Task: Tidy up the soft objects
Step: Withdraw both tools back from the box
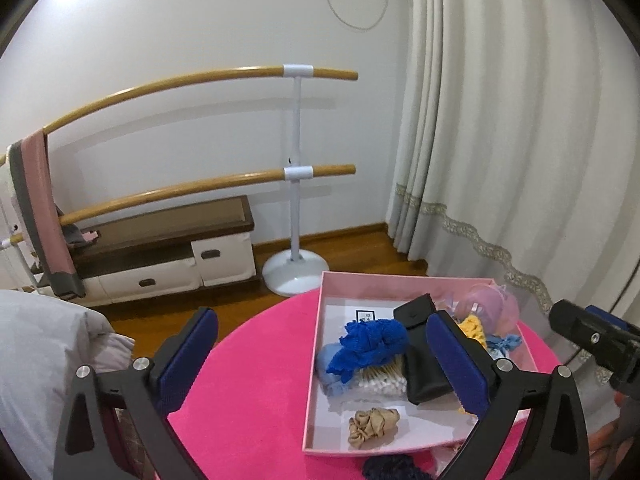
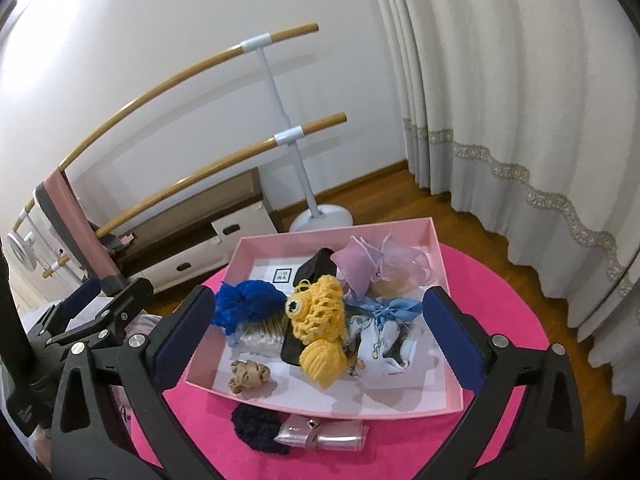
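A pink box (image 2: pixel 438 248) (image 1: pixel 316 364) sits on a round pink table (image 1: pixel 248 364) (image 2: pixel 516 344). Inside lie a blue knitted piece (image 2: pixel 244 304) (image 1: pixel 368 340), a yellow crocheted toy (image 2: pixel 320 328), a beige scrunchie (image 2: pixel 250 374) (image 1: pixel 374 422), a lilac organza pouch (image 2: pixel 372 266), a light blue bow bag (image 2: pixel 384 320), cotton swabs (image 1: pixel 380 380) and a black case (image 1: pixel 420 364). My left gripper (image 1: pixel 320 360) is open above the box's near left part, nothing between its pads. My right gripper (image 2: pixel 320 332) is open over the box, holding nothing. A dark navy scrunchie (image 2: pixel 256 426) lies on the table in front of the box.
A clear shiny packet (image 2: pixel 324 434) lies beside the navy scrunchie. Behind the table stand a two-rail wooden barre (image 1: pixel 296 168), a low white-and-brown cabinet (image 1: pixel 168 256) and long curtains (image 1: pixel 500 140). A grey cushion (image 1: pixel 40 360) is at the left.
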Demonstrator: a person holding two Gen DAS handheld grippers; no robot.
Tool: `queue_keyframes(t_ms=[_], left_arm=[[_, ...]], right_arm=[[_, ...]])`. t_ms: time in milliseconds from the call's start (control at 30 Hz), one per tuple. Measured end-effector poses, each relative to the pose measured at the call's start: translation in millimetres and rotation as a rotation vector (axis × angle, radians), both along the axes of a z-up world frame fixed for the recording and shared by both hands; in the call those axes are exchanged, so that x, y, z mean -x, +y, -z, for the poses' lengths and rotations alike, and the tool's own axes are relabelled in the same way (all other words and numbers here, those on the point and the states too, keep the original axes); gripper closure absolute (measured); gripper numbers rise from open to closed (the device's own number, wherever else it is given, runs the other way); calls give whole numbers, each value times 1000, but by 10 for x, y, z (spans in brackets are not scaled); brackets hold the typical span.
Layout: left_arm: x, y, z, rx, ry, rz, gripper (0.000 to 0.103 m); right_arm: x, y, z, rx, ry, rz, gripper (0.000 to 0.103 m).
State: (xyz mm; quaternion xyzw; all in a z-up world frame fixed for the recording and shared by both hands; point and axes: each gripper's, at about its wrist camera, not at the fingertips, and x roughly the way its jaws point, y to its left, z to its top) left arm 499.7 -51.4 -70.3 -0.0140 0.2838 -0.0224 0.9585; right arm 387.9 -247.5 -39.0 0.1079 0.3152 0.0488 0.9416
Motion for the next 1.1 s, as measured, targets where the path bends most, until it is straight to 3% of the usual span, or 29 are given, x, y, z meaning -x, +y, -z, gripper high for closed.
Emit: queue_keyframes(t_ms=[433,800,1100], left_arm=[[1048,12,-168,-22,-99,0,0],[1881,139,10,0,-79,0,0],[2650,125,20,-45,-100,4,0]], right_arm=[[875,-51,-369,1,-114,17,0],[1696,-168,-215,5,-140,39,0],[2285,-115,-69,59,-156,104,0]])
